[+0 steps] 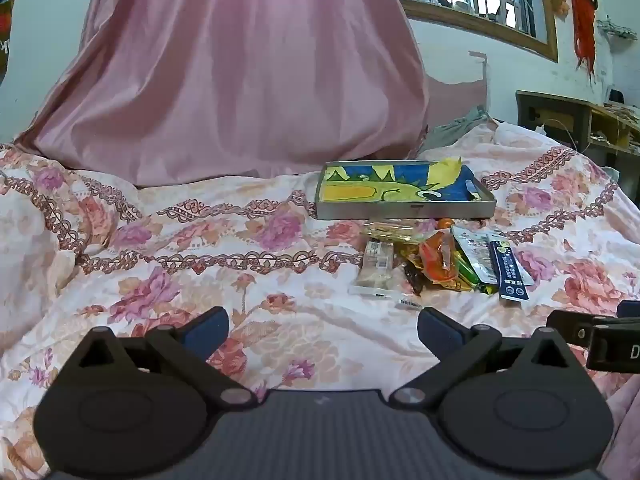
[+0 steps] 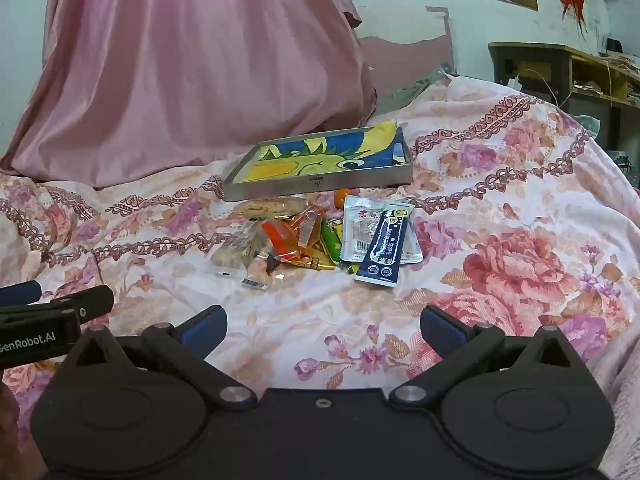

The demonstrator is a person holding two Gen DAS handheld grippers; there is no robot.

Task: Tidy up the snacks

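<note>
A shallow tray (image 2: 320, 184) lies on the flowered bedspread (image 2: 500, 208), in front of a pink curtain (image 2: 192, 72); it holds only a blue-and-yellow picture liner (image 2: 320, 156). A heap of snack packets (image 2: 320, 236) lies on the bedspread just beside the tray's near wall. Left tongs (image 1: 323, 330) and right tongs (image 2: 323, 328) both stand wide, holding nothing, short of the heap.

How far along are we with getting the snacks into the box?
Nothing looks done: the box holds no packets, only its printed lining. Nothing is in hand: the left tongs and the right tongs are open and empty above the bedspread. Left to do: the whole snack pile, lying just in front of the box.
</note>
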